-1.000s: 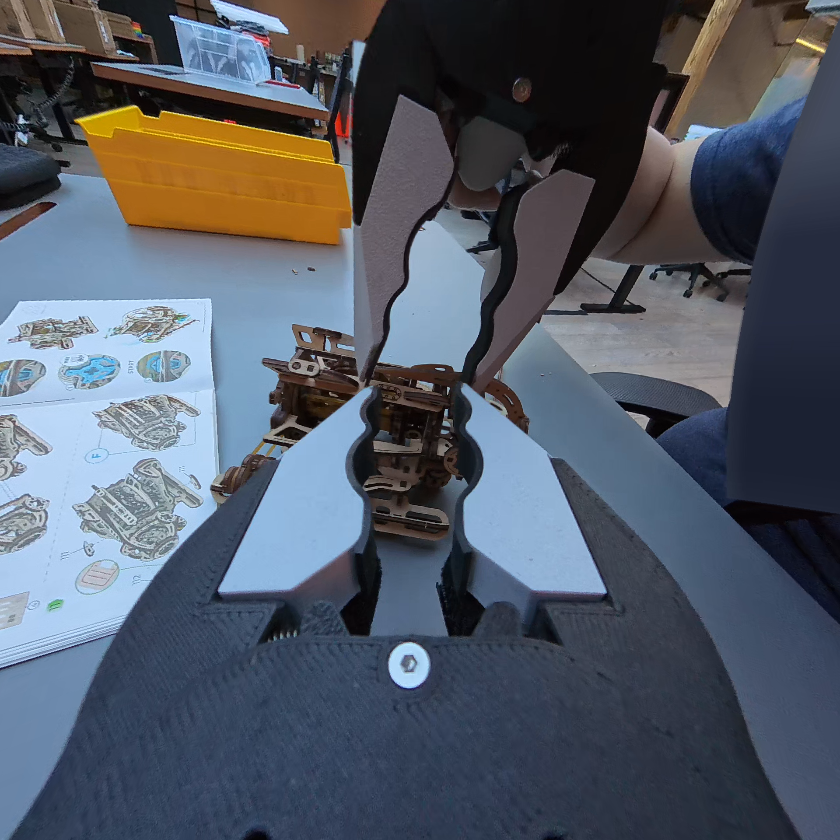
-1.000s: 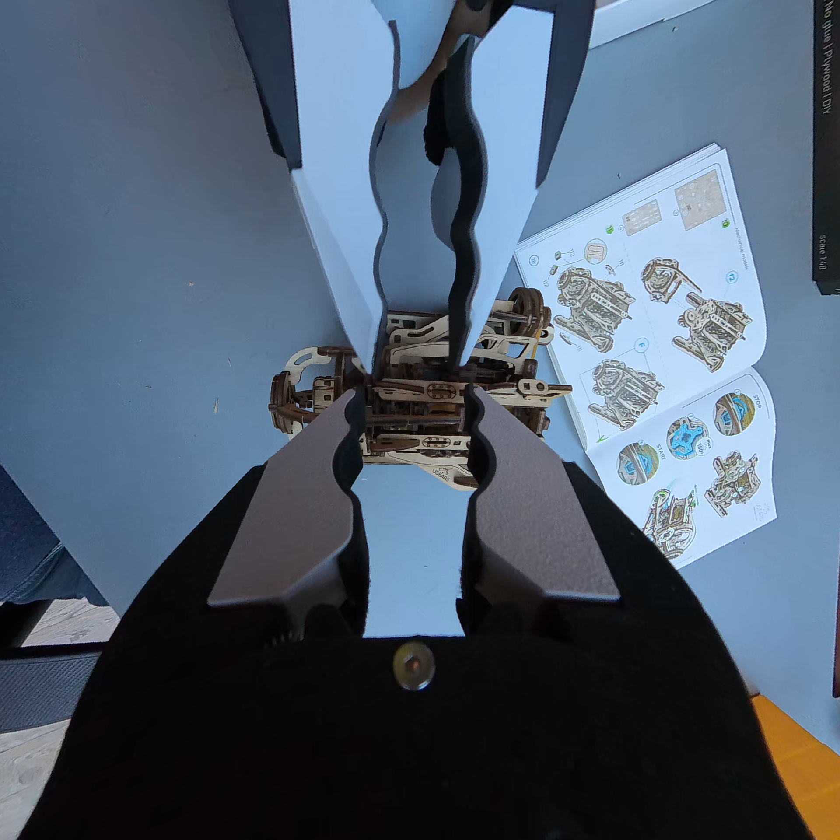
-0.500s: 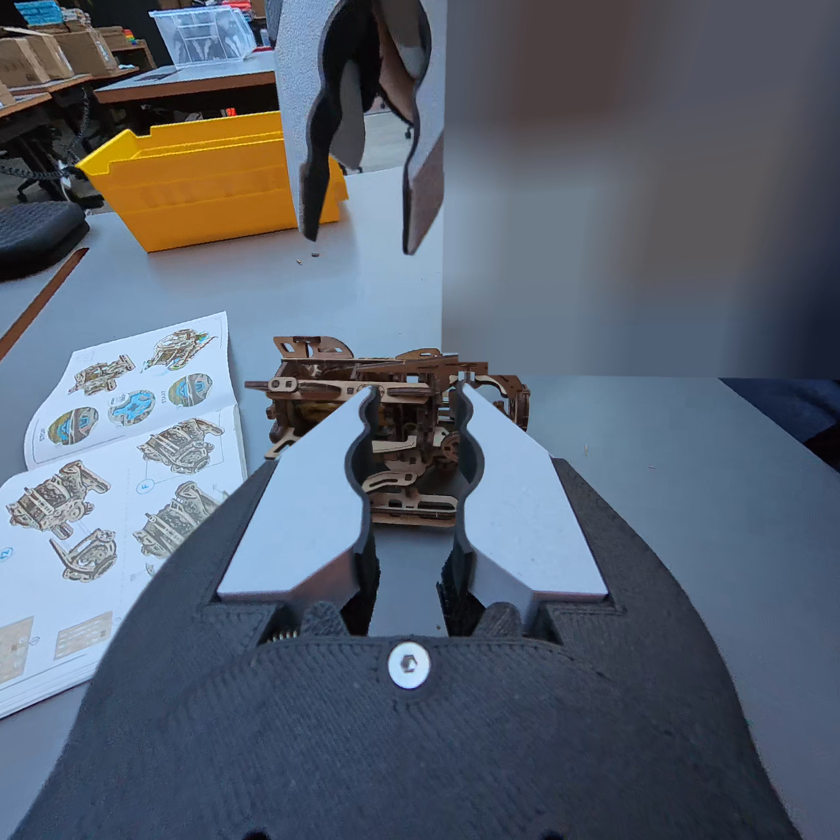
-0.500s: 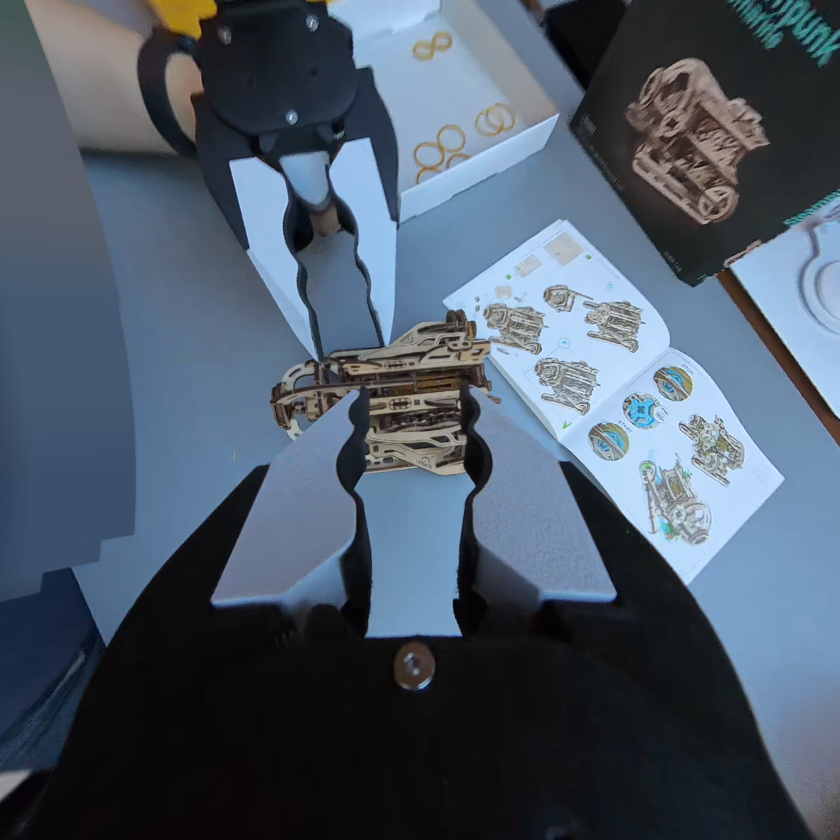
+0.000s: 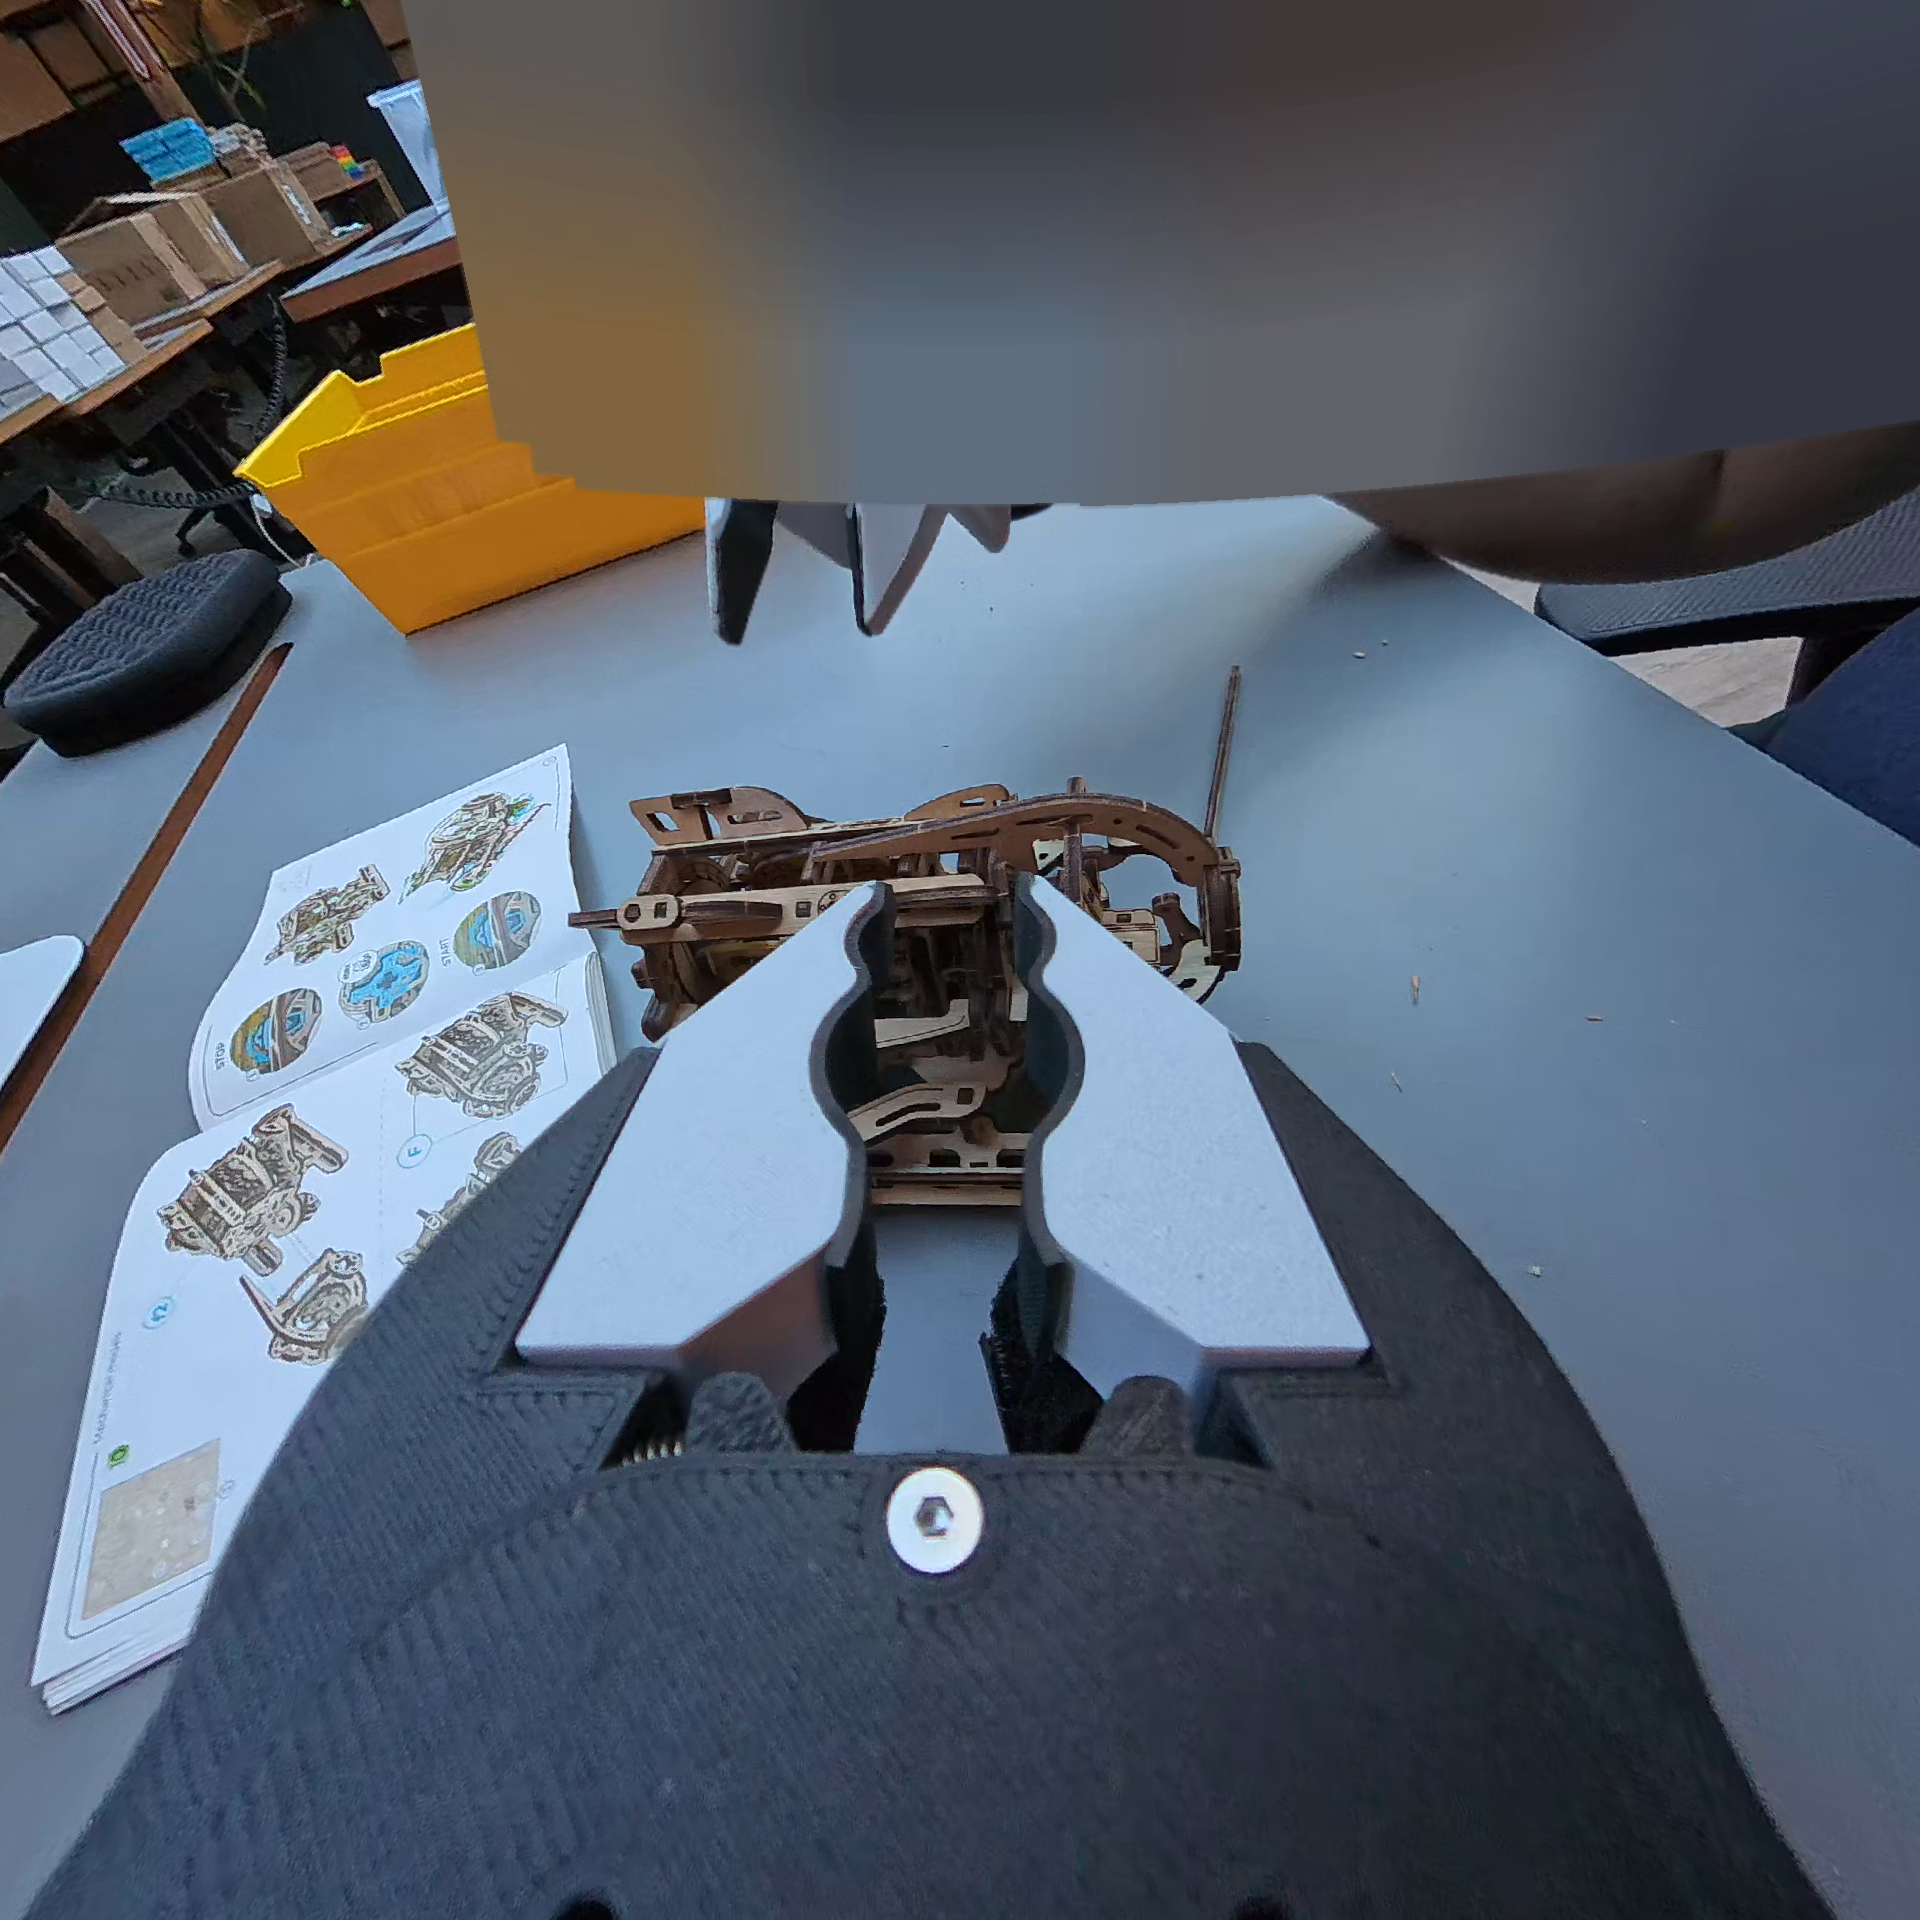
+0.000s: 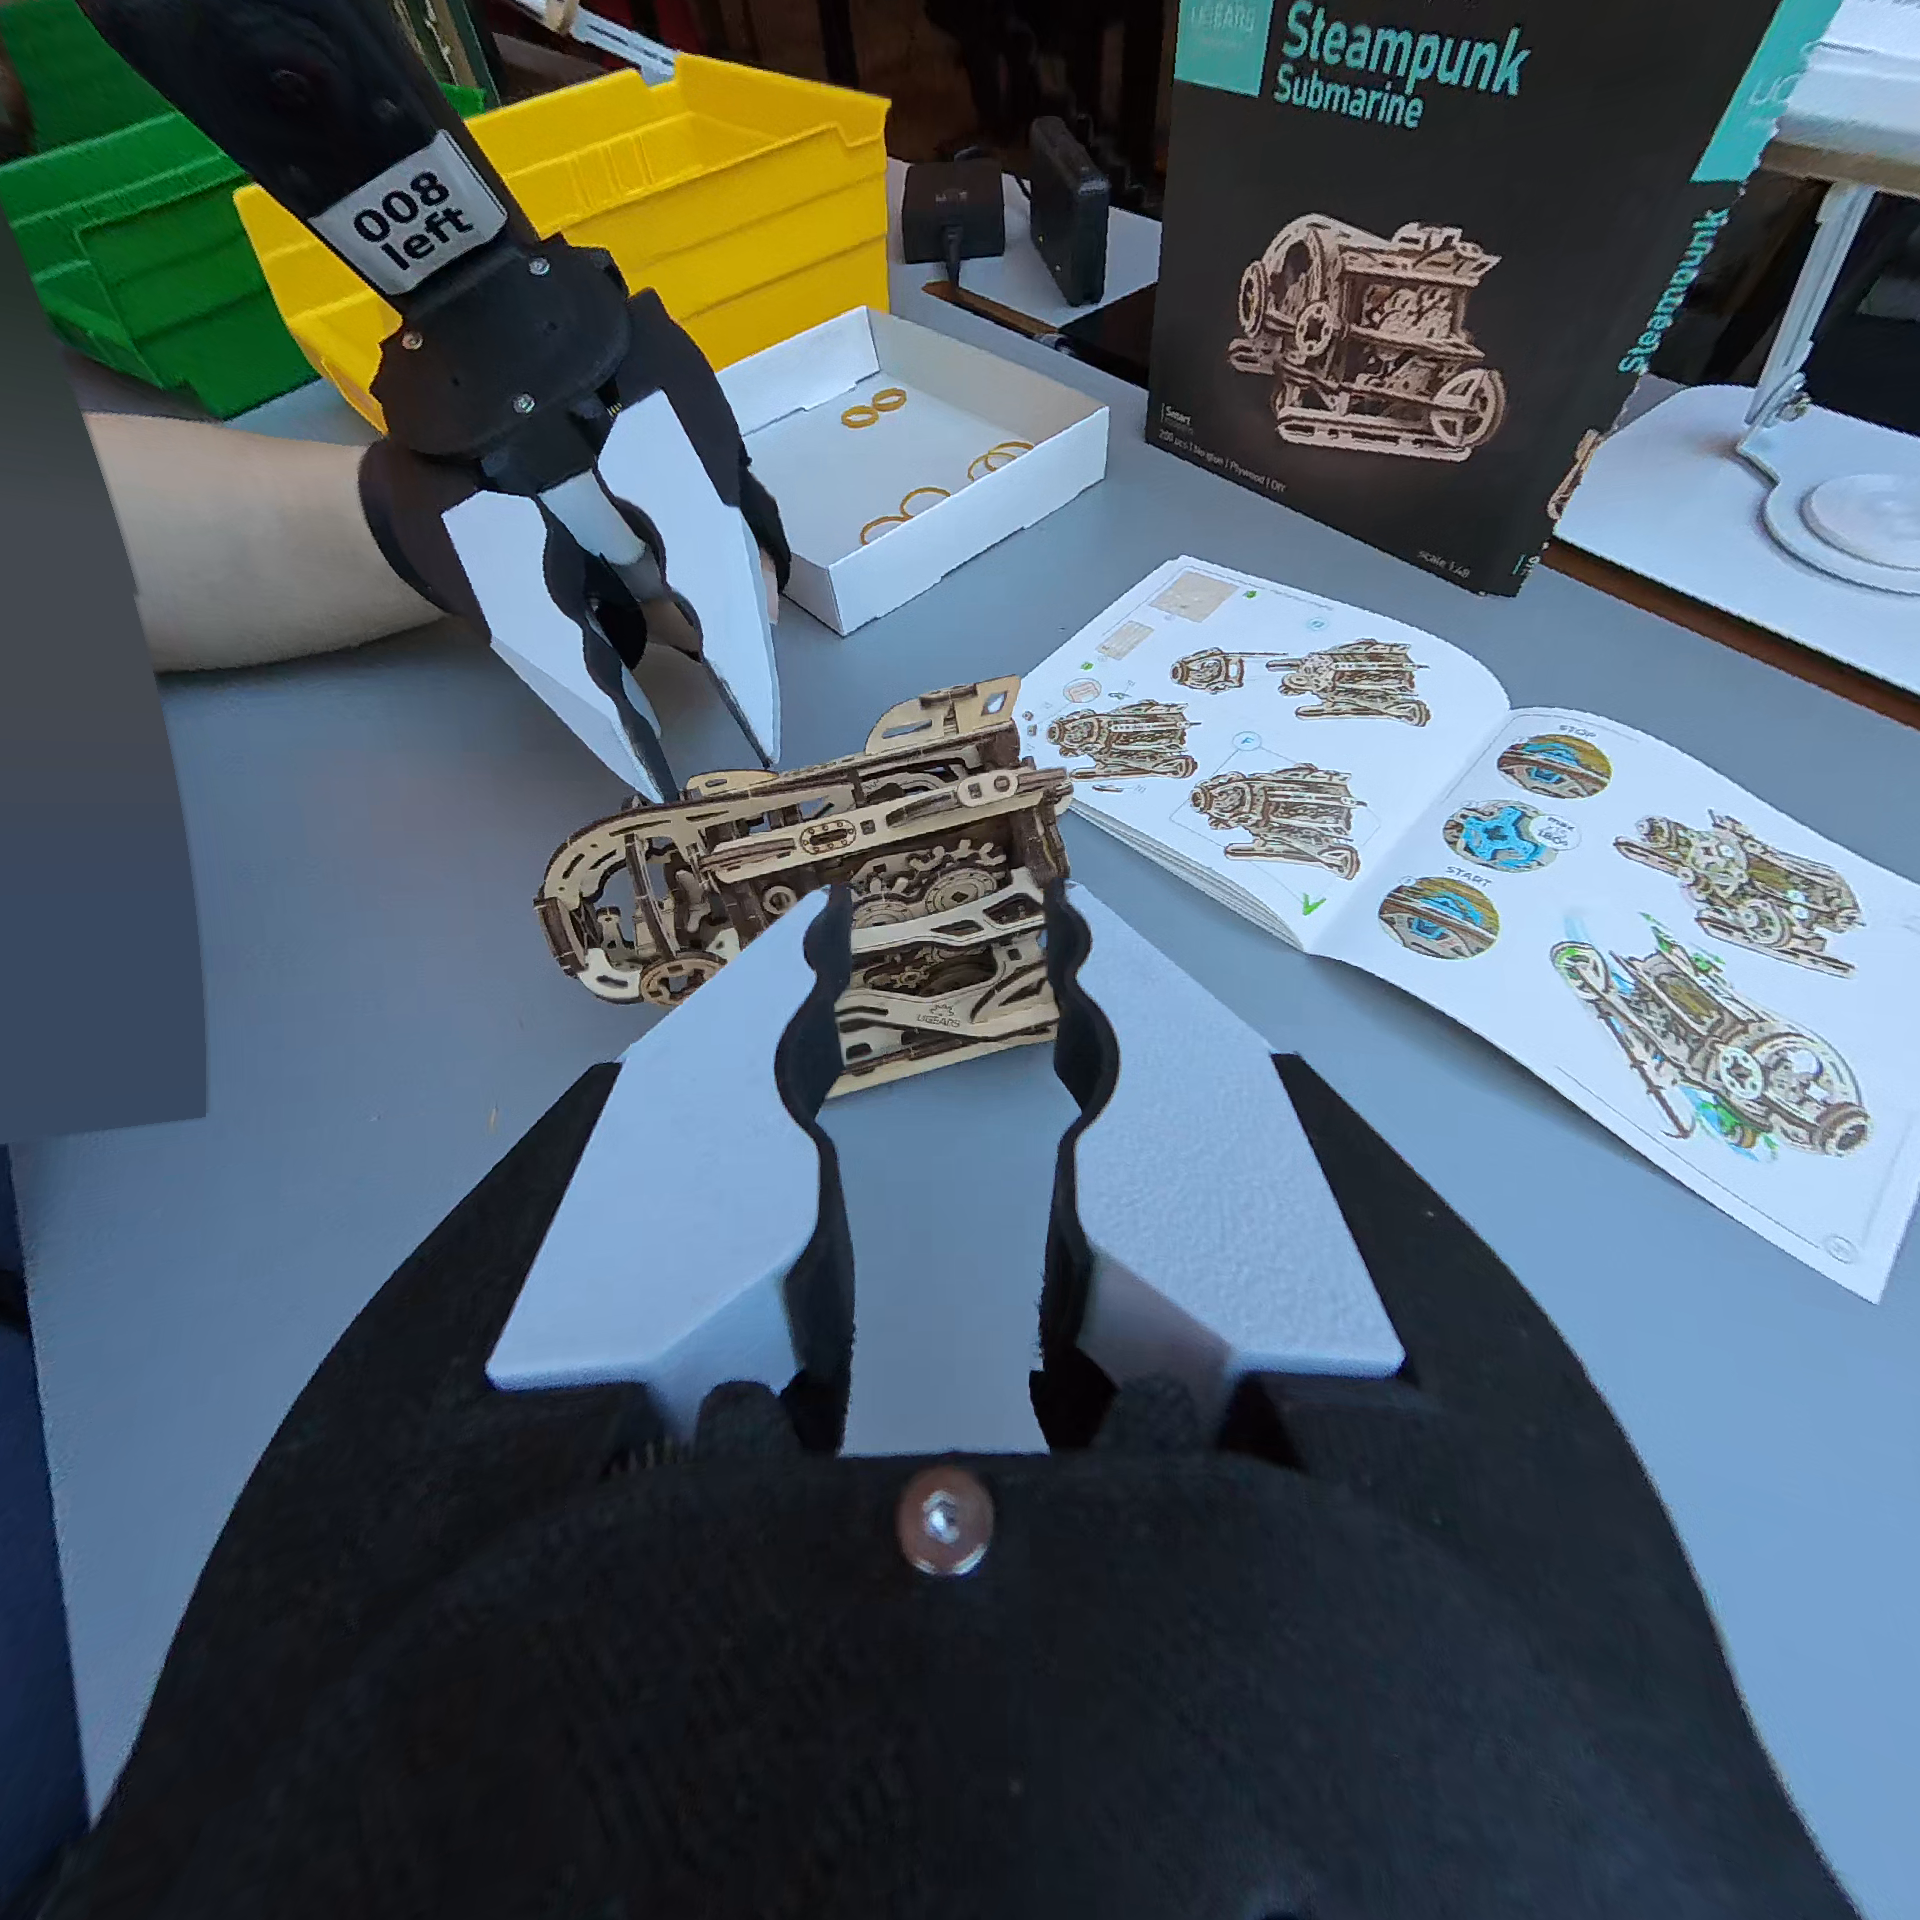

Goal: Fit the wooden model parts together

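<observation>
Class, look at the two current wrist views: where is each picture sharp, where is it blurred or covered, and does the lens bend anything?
Left wrist view: the wooden model and booklet are sharp; a smooth blur patch covers the top; the table edges curve, a wide-angle effect. Right wrist view: the model is crisp, the white tray is brightly lit, a grey patch hides the left edge.

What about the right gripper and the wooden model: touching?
Apart. The left wrist view shows bare table between the right gripper and the wooden model.

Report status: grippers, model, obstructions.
Left gripper open, empty, at the wooden model. Right gripper open, empty, off its near side. Model sits on grey table. Booklet beside it, nothing blocking.
</observation>
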The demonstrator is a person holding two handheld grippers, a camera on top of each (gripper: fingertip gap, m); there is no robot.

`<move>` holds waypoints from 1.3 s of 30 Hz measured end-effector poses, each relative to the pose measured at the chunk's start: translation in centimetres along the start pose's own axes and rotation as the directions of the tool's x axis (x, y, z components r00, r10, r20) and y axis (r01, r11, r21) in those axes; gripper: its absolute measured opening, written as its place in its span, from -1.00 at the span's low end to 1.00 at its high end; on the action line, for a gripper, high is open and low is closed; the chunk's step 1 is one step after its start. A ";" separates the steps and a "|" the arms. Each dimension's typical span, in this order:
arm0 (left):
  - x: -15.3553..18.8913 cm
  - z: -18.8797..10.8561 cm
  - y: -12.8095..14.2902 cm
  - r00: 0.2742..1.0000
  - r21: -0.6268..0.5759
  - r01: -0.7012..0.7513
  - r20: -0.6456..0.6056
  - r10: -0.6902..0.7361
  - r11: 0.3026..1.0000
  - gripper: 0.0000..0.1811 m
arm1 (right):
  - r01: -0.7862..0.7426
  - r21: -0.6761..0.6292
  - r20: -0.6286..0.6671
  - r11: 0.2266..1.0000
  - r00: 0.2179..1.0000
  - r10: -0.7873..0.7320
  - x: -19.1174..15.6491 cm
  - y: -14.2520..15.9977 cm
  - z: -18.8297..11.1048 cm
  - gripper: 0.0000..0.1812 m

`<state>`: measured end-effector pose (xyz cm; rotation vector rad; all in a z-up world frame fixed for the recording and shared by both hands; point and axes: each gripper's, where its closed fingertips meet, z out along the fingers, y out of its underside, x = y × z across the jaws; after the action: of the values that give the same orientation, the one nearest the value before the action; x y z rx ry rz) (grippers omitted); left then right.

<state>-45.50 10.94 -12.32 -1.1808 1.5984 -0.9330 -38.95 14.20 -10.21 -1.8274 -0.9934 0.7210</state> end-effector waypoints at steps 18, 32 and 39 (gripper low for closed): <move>-0.5 -0.1 -0.3 0.999 0.061 -0.033 0.015 0.032 0.998 -0.83 | 0.077 0.058 0.187 0.995 0.979 -0.087 -3.5 -1.1 3.4 -0.59; -0.5 0.0 -0.3 0.998 0.086 -0.040 0.042 0.037 0.995 -0.84 | 0.045 -0.194 0.157 0.980 0.988 -0.014 -4.3 -2.0 4.2 -0.58; -0.5 0.0 -0.3 0.998 0.086 -0.038 0.049 0.034 0.996 -0.84 | 0.132 -0.497 0.137 0.858 0.988 -0.072 -4.4 -0.2 5.4 -0.58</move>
<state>-45.32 11.31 -11.92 -1.1031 1.5216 -0.9352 -45.58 12.81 -12.00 -2.1745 -1.4499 0.5323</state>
